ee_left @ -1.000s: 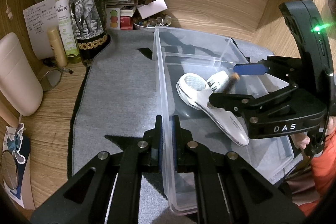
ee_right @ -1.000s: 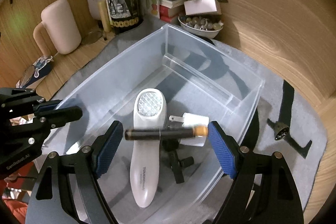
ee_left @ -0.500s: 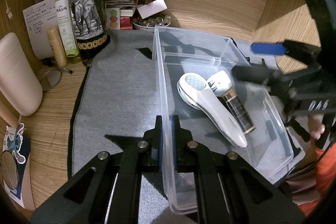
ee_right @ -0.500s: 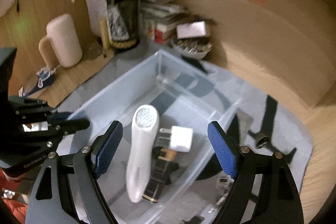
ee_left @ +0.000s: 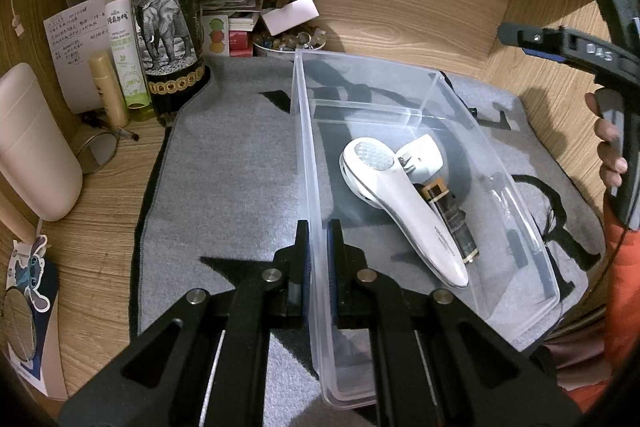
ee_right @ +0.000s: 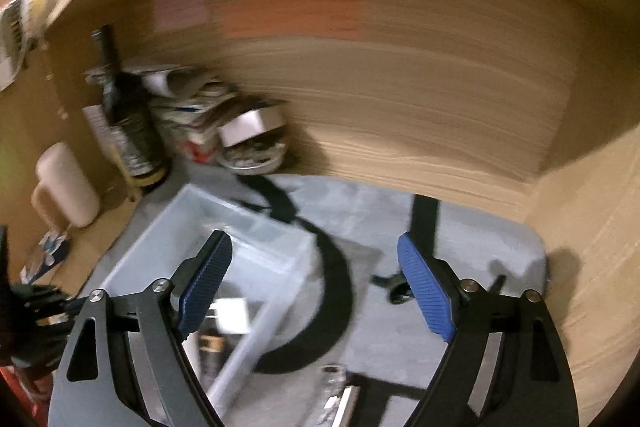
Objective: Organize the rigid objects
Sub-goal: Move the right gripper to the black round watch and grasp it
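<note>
1. At the bottom centre of the left wrist view, the left gripper [ee_left: 316, 259] is clamped on the near long wall of the clear plastic bin [ee_left: 496, 163], one finger outside the wall and one inside. The bin sits flat on the grey mat [ee_left: 224, 179].

2. In the middle of the frame, inside the bin, lie three stored items: a white handheld device [ee_left: 404, 211] lying diagonally, a dark cylindrical tube [ee_left: 452, 219] touching its right side, and a white plug adapter [ee_left: 422, 155] just beyond both. A clear divider crosses the bin toward its far end.

3. At the right edge of that view, the right gripper [ee_right: 312, 291] is raised above and to the right of the bin. Its own view, heavily blurred, shows the blue pads [ee_right: 206, 283] wide apart with nothing between them.

4. In the lower centre and right of the right wrist view, a small dark object [ee_right: 396, 287] lies on the mat outside the bin; a further item at the bottom edge is too blurred to identify.

5. At the upper left of the left wrist view, a dark bottle [ee_left: 168, 23], a green spray bottle [ee_left: 126, 43] and a bowl of small items [ee_left: 288, 41] stand against the wooden wall, well apart from the work.

6. Assessment: the step in hand appears to be fetching the next loose item. Recommended practice: keep the left clamp steady so the bin does not slide, settle the right gripper before descending, and straddle the item squarely with pads open.
</note>
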